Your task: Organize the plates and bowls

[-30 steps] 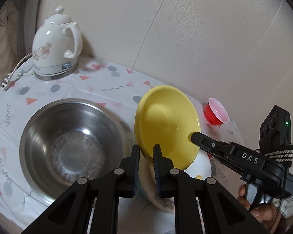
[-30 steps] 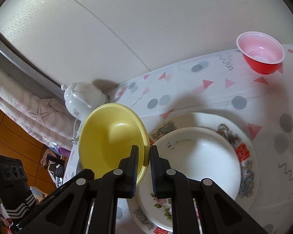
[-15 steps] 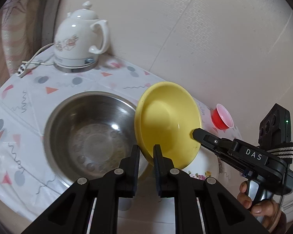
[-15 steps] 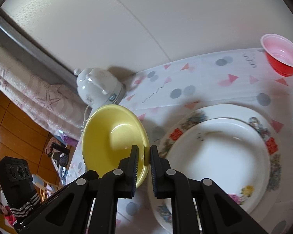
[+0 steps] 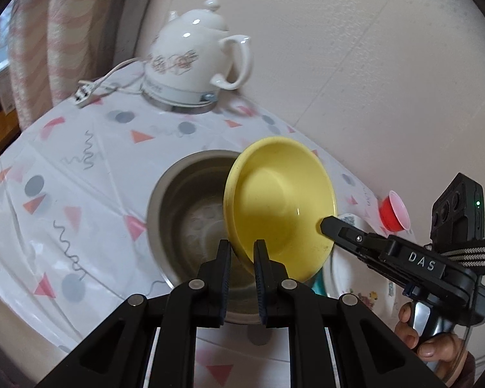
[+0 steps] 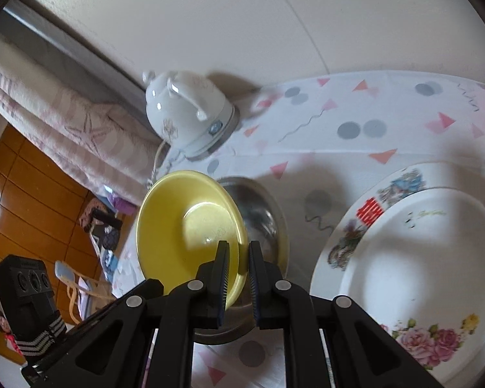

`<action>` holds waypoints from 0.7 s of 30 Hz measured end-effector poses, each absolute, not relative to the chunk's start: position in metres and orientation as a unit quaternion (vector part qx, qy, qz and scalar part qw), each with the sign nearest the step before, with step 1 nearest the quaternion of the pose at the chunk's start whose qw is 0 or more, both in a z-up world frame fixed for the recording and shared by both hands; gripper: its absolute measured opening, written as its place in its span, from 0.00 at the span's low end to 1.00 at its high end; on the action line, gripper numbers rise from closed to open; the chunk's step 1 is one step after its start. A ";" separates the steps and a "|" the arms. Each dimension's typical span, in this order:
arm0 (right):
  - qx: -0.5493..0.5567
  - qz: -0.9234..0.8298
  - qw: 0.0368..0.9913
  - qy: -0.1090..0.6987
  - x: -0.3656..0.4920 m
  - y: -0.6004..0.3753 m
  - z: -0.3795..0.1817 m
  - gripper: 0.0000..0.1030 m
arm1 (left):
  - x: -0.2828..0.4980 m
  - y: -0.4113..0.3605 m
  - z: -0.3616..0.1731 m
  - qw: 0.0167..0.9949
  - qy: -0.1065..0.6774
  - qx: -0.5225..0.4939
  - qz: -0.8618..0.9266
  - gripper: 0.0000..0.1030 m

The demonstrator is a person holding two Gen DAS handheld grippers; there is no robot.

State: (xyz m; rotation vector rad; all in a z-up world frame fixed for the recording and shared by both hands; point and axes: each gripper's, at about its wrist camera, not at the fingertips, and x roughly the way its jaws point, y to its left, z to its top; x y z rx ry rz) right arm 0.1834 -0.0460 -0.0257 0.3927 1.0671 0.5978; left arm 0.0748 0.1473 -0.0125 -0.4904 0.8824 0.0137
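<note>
A yellow bowl (image 5: 279, 207) hangs tilted in the air over a steel bowl (image 5: 190, 207). My left gripper (image 5: 242, 258) is shut on its near rim. My right gripper (image 6: 238, 262) is shut on the opposite rim; it also shows in the left wrist view (image 5: 326, 224). The yellow bowl (image 6: 187, 229) and steel bowl (image 6: 265, 226) show in the right wrist view. A white plate (image 6: 420, 258) lies stacked on a floral plate (image 6: 355, 229) at the right.
A white electric kettle (image 5: 194, 61) with its cord stands at the table's back by the wall. A red cup (image 5: 394, 215) sits at the far right. The patterned tablecloth (image 5: 80, 168) drops off at the left edge.
Both grippers have carried the yellow bowl left, away from the plates and over the steel bowl. The kettle looms closer.
</note>
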 end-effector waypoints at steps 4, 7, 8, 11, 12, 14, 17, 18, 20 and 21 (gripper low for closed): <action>0.163 0.283 0.791 0.517 0.183 -0.032 -0.037 0.11 | 0.074 0.157 -0.022 0.871 0.430 -0.236 0.021 0.14; 0.154 0.284 0.788 0.524 0.183 -0.025 -0.042 0.11 | 0.076 0.163 -0.026 0.870 0.433 -0.236 0.027 0.14; 0.151 0.283 0.788 0.526 0.183 -0.024 -0.044 0.11 | 0.077 0.164 -0.027 0.869 0.434 -0.236 0.026 0.14; 0.142 0.279 0.788 0.530 0.184 -0.022 -0.047 0.11 | 0.080 0.162 -0.030 0.869 0.439 -0.227 0.027 0.14; 0.139 0.276 0.787 0.533 0.184 -0.022 -0.049 0.11 | 0.081 0.161 -0.030 0.869 0.439 -0.226 0.026 0.14; 0.133 0.275 0.789 0.534 0.183 -0.022 -0.048 0.11 | 0.082 0.162 -0.033 0.866 0.445 -0.228 0.027 0.14; 0.118 0.272 0.795 0.530 0.181 -0.021 -0.045 0.11 | 0.084 0.162 -0.036 0.864 0.448 -0.231 0.026 0.14; 0.115 0.271 0.795 0.530 0.181 -0.020 -0.045 0.11 | 0.084 0.162 -0.036 0.863 0.449 -0.229 0.027 0.14; 0.112 0.268 0.795 0.533 0.182 -0.019 -0.045 0.11 | 0.084 0.162 -0.038 0.861 0.452 -0.230 0.028 0.15; 0.110 0.266 0.796 0.533 0.181 -0.019 -0.043 0.13 | 0.083 0.162 -0.038 0.861 0.451 -0.232 0.027 0.16</action>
